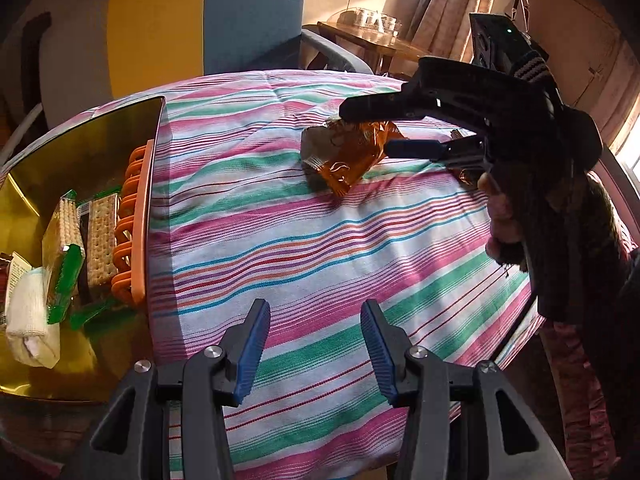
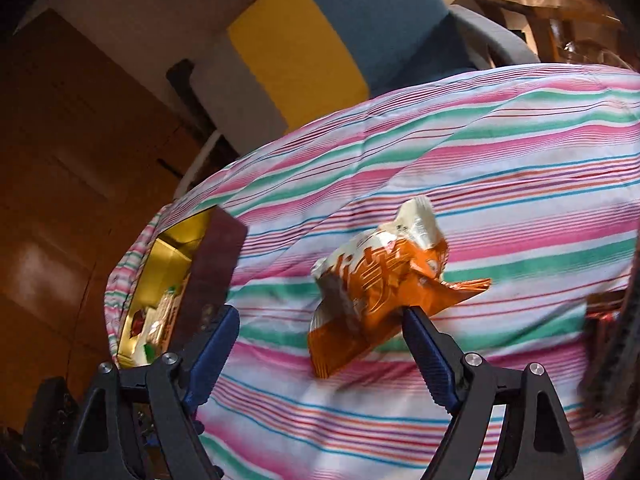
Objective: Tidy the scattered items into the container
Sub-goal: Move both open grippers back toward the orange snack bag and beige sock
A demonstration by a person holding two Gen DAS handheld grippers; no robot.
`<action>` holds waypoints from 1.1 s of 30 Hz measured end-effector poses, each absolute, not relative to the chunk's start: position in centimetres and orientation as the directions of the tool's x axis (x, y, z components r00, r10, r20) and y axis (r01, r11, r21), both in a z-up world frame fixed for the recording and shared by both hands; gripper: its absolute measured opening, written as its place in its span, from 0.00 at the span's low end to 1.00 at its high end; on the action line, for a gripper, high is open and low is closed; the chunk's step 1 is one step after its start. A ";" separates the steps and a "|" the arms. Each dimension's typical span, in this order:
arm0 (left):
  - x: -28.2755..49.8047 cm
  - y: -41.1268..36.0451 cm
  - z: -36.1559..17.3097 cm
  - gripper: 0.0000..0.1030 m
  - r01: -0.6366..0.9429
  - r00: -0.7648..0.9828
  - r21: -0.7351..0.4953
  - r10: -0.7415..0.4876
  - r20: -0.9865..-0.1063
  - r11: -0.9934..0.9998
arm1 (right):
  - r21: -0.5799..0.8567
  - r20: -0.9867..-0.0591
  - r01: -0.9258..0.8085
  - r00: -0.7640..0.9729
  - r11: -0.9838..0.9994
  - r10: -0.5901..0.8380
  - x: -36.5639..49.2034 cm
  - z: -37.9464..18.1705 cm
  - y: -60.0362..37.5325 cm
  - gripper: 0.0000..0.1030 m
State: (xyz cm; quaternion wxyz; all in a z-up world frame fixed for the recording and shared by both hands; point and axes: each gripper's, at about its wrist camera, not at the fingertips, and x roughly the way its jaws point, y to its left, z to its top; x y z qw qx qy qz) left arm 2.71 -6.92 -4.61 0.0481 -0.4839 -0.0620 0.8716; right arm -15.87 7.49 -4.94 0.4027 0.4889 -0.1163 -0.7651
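Note:
An orange and white snack packet [image 2: 372,292] lies on the striped cloth; it also shows in the left wrist view [image 1: 344,154]. My right gripper [image 2: 320,316] is open, its fingers on either side of the packet's near end; in the left wrist view [image 1: 368,128] it straddles the packet from the right. The gold container [image 1: 72,148] stands at the left and holds cracker packs [image 1: 100,236], a white bundle [image 1: 30,316] and an orange rack [image 1: 134,220]. My left gripper [image 1: 314,322] is open and empty over the cloth, to the right of the container.
The striped cloth [image 1: 320,248] covers a rounded table. Another orange wrapper [image 1: 466,176] lies partly hidden under the right gripper. A blue and yellow chair [image 1: 224,20] stands behind the table. A wooden side table [image 1: 372,40] is at the back right.

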 end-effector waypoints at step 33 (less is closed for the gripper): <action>2.9 -6.2 -4.3 0.47 -0.040 -0.520 -0.159 0.156 -0.840 -0.986 | 0.207 -0.821 0.351 -0.446 -0.913 -0.358 -13.5 -4.9 22.7 0.33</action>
